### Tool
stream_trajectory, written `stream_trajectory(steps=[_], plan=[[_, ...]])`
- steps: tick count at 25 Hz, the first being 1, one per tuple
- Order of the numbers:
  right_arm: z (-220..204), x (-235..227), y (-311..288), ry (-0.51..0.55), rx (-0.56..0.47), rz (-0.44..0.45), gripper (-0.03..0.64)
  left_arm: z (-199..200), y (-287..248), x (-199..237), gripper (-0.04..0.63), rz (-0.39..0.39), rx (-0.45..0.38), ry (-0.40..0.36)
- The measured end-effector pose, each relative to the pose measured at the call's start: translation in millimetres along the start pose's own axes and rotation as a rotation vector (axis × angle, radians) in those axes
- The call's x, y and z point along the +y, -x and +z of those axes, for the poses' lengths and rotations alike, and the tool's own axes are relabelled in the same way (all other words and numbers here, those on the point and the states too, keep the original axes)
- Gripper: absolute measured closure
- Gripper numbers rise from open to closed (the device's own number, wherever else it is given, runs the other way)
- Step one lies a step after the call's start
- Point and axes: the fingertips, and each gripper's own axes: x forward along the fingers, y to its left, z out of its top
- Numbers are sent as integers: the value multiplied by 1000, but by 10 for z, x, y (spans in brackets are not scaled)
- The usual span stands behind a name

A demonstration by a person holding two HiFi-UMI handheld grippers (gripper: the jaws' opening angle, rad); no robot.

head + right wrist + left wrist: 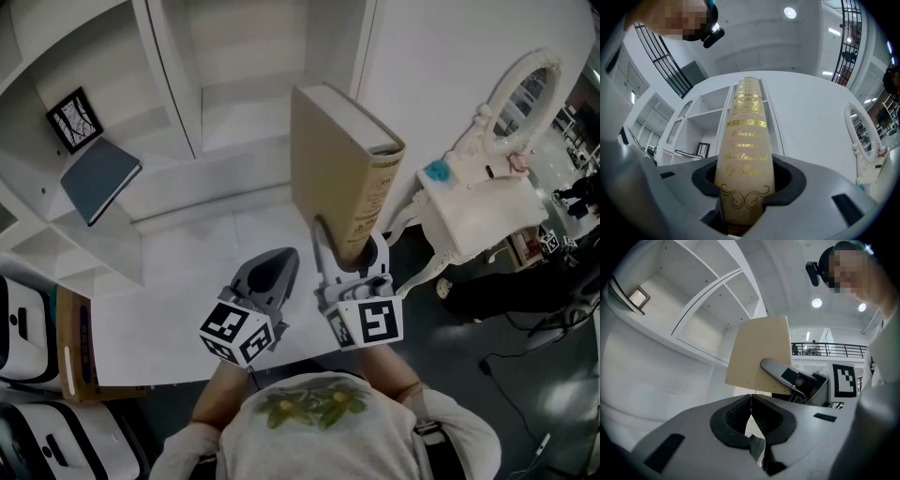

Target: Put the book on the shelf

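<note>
- Head view: the right gripper [349, 255] is clamped on the lower end of a thick tan book [342, 178]. It holds the book upright, with the gold-lettered spine turned towards the person and the page edges on top.
- The book is off the white counter [187, 281], in front of the white shelf [178, 84]. Its top end lies over the upright that bounds the middle compartment on the right. Whether it touches that upright cannot be told.
- The left gripper [279, 258] is just beside the right one, to its left, above the counter.
- Left gripper view: its jaws are pressed together with nothing between them. The tan cover and one finger of the other gripper show just beyond them.
- Right gripper view: the jaws press the two covers and the spine runs up between them. The gold print reads "Charles Darwin" and "The Descent of Man".
- The shelf's left compartment holds a small black-framed picture [75, 119] leaning at the back. A dark blue-grey book [100, 178] lies in front of it, with a corner past the shelf's front edge.
- To the right of the shelf stands a white ornate dressing table [478, 211] with an oval mirror [520, 94]. A small teal object [436, 172] sits on its top near the left corner.
- Under the counter's left end is a brown box [70, 347], next to white bins [23, 328].
</note>
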Motion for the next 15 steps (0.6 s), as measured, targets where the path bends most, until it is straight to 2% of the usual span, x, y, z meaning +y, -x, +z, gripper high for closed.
stream_trajectory(steps=[15], plan=[[176,-62,-388,29,-65,-14,391,133,22,300,568,51,5,3]])
